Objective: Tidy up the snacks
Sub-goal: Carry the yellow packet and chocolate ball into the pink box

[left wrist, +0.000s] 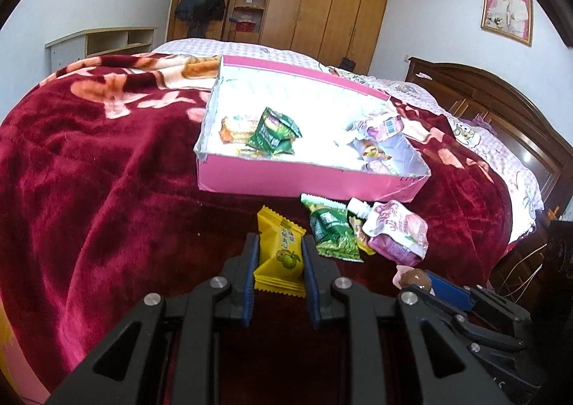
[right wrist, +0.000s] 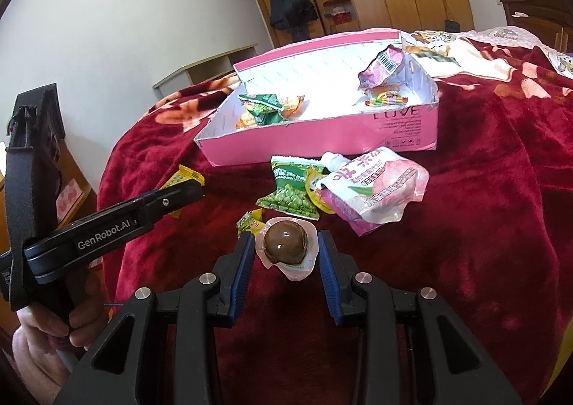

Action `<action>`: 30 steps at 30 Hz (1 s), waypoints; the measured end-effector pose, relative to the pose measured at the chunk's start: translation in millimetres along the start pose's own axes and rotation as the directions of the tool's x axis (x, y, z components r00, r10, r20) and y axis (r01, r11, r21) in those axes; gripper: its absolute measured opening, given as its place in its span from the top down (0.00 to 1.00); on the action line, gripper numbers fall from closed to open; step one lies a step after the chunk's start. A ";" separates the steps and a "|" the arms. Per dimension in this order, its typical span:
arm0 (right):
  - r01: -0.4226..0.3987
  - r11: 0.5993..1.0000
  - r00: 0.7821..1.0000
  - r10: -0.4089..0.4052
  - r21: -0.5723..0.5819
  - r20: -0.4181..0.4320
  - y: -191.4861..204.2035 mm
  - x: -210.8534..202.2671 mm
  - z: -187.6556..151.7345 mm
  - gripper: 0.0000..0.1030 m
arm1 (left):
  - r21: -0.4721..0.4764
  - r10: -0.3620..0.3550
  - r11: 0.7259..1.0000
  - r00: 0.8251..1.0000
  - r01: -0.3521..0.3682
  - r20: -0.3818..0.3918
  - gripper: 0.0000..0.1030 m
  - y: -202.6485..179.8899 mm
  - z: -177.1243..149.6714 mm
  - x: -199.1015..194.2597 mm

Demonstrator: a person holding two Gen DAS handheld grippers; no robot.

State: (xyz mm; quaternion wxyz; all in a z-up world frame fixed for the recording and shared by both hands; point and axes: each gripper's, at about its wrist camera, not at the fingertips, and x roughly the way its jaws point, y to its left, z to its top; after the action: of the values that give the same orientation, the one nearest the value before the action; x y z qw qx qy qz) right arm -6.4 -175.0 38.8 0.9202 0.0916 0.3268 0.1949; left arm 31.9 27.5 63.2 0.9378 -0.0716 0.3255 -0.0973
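Your left gripper (left wrist: 280, 254) was clenched on the yellow packet (left wrist: 281, 249); your right gripper (right wrist: 286, 251) flanked the sealed egg (right wrist: 285, 242), jaws touching its wrapper edges at most, so whether it gripped cannot be told. Beyond lay 2 loose snacks, the green pea bag (right wrist: 292, 191) and pink pouch (right wrist: 376, 190), just before the pink box (right wrist: 322, 143). You did best lifting each item clear over the near wall before releasing.

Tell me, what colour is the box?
Pink outside, white inside; the box shows best in the right wrist view.
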 end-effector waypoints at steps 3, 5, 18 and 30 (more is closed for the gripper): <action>-0.002 1.000 1.000 0.002 0.013 0.006 -2.9 -2.8 2.9 0.64 | 0.005 -0.002 1.000 1.000 0.002 0.007 0.77 -2.4 4.3 -1.6; 0.003 1.000 1.000 -0.003 0.012 0.013 -4.3 -4.8 5.2 0.64 | 0.011 -0.006 1.000 1.000 0.006 0.012 0.77 -5.1 8.0 -2.6; 0.032 0.999 0.997 -0.032 0.003 0.072 -15.1 -11.5 35.4 0.64 | 0.078 -0.039 0.996 0.997 0.034 0.063 0.77 -32.8 43.2 3.5; 0.070 0.997 0.992 -0.068 -0.013 0.109 -28.5 -3.8 65.9 0.64 | 0.125 -0.044 0.991 0.997 0.036 0.060 0.77 -48.0 67.6 34.4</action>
State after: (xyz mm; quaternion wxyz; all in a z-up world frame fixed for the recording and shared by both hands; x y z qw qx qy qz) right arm 41.4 -205.2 83.3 0.9435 0.0830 0.2777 0.1606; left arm 94.1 -22.2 104.8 0.9480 -0.0228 0.2877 -0.1339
